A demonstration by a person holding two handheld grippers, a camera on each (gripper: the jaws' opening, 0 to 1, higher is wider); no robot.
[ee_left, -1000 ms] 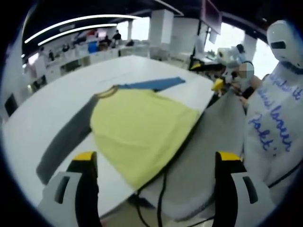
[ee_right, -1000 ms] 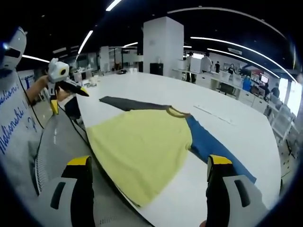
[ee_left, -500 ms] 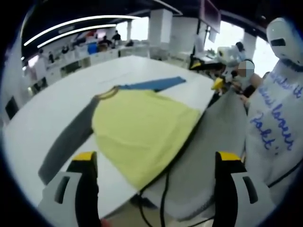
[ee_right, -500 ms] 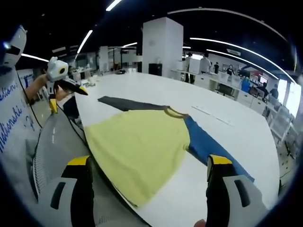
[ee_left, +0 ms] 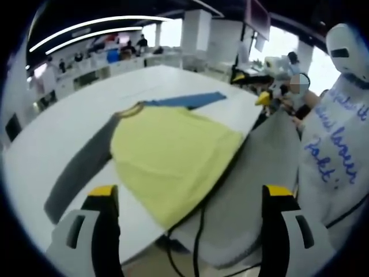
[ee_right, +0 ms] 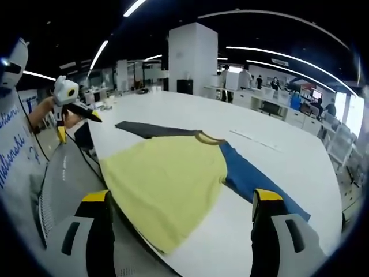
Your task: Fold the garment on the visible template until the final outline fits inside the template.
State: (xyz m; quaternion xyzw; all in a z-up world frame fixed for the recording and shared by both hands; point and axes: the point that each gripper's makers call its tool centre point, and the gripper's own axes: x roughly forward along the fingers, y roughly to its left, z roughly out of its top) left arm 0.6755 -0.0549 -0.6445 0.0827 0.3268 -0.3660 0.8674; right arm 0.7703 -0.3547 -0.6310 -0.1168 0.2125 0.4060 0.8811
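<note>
While both grippers hang spread and empty, the raglan shirt (ee_left: 173,153) lies unfolded ahead on the surface (ee_right: 277,167); next, probably grab a sleeve.

The flat cotton shirt (ee_left: 173,153) has a plain yellow body, one grey sleeve (ee_left: 81,173), one blue sleeve (ee_left: 184,102) and an olive collar. The wide table (ee_right: 277,150) is white.

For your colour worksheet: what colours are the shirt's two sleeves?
One sleeve is blue, the other sleeve dark grey; clearest in the right gripper view.
</note>
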